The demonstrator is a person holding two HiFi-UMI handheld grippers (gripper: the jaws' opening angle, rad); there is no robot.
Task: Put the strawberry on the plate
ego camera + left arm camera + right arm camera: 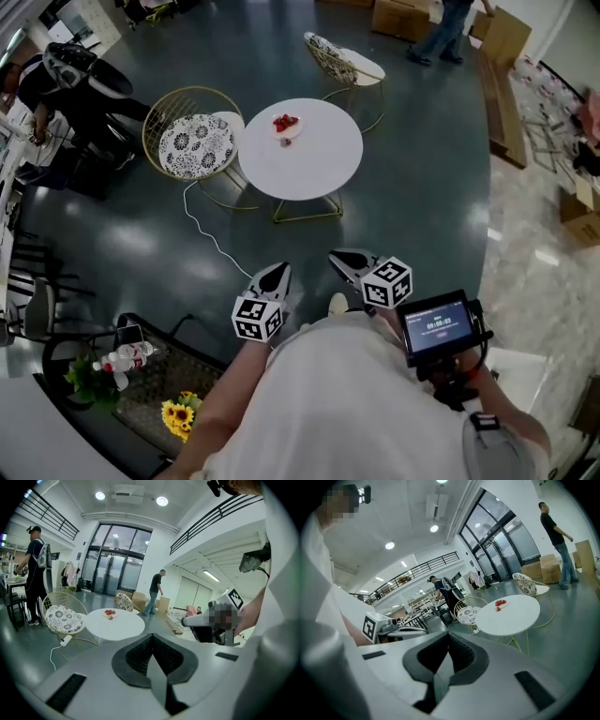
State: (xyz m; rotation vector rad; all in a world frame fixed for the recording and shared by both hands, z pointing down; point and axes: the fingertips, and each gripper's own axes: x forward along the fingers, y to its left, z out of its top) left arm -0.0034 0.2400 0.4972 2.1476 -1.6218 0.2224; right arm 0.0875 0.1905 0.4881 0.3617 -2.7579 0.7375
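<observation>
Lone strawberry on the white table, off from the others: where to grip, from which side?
Probably from above, jaws across the widest part of the strawberry: it lies low on the flat table, clear of the other strawberries. Stem direction is too small to tell.

My left gripper (pixel 274 277) and right gripper (pixel 349 263) sit side by side just ahead of me. Both tip slightly downward, jaws pressed together with nothing between them.

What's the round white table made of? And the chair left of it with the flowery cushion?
Table top: smooth matte white, maybe painted wood or plastic. Legs: thin gold rods, probably metal. Chair: gold wire frame, likely metal; its cushion looks like printed fabric.
</observation>
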